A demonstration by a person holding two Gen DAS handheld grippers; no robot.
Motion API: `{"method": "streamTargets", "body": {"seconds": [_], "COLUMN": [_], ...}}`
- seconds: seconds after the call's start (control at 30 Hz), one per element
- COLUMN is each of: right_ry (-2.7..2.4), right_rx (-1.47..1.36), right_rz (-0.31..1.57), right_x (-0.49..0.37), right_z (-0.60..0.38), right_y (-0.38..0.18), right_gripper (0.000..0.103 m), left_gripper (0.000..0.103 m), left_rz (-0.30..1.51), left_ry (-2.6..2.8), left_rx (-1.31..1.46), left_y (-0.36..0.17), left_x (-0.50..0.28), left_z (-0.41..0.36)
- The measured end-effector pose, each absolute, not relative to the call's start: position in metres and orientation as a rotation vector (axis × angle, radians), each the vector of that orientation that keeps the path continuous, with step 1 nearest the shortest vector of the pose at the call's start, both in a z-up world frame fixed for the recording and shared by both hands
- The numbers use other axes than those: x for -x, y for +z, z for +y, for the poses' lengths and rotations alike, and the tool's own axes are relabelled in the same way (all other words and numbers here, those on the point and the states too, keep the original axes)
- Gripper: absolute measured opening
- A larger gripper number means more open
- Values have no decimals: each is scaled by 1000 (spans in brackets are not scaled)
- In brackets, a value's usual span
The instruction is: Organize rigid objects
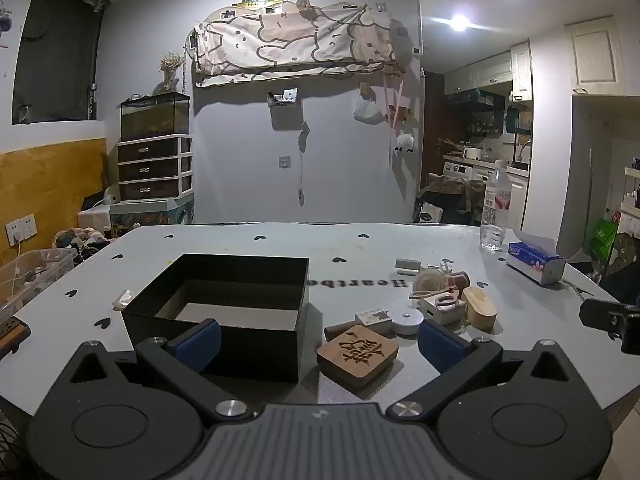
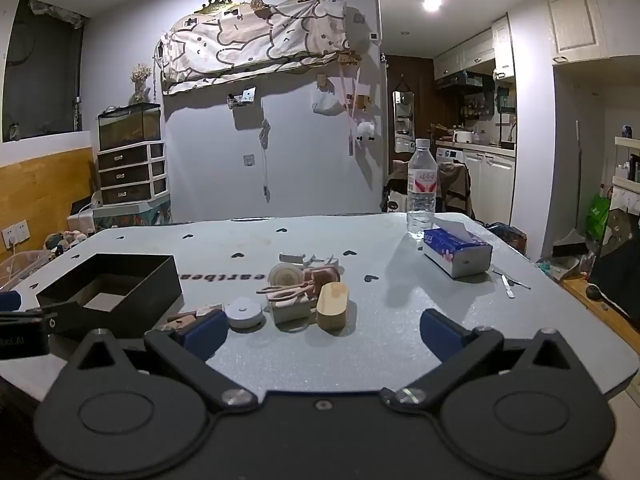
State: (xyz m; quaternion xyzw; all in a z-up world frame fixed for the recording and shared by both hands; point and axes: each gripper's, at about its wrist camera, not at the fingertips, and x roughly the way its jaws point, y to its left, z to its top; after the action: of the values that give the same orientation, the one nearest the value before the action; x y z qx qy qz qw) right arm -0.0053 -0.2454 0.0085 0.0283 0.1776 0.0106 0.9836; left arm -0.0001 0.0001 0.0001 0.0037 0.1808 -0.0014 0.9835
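Both tongs gape wide and empty: left tongs (image 1: 318, 340) hang over the near bench (image 1: 240, 240) edge, astride a carved wooden tile (image 1: 357, 354) just beside the black box (image 1: 224, 312); right tongs (image 2: 324, 330) face the clutter. A white puck (image 2: 244, 312), oval block (image 2: 333, 306) and scissors (image 2: 286, 290) huddle right of the box. I'd take the tile first, gripping its flat edges squarely, lift clear of the wall, then lower it in.
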Motion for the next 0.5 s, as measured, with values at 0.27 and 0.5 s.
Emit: {"method": "streamTargets", "body": {"seconds": [0.27,0.5], "right_ry": [24,18], "right_rx": [-56,-56], "right_rz": [359,354], "right_x": [7,8], "right_z": [-245,-245], "right_y": [9,8], "right_gripper": [103,103], "left_gripper": [103,103], "left_rz": [364,362], "left_ry": [-4,-4], "left_rx": [-6,-6], "left_y": [0,1], "left_x": [0,-1], "left_z": [0,1]}}
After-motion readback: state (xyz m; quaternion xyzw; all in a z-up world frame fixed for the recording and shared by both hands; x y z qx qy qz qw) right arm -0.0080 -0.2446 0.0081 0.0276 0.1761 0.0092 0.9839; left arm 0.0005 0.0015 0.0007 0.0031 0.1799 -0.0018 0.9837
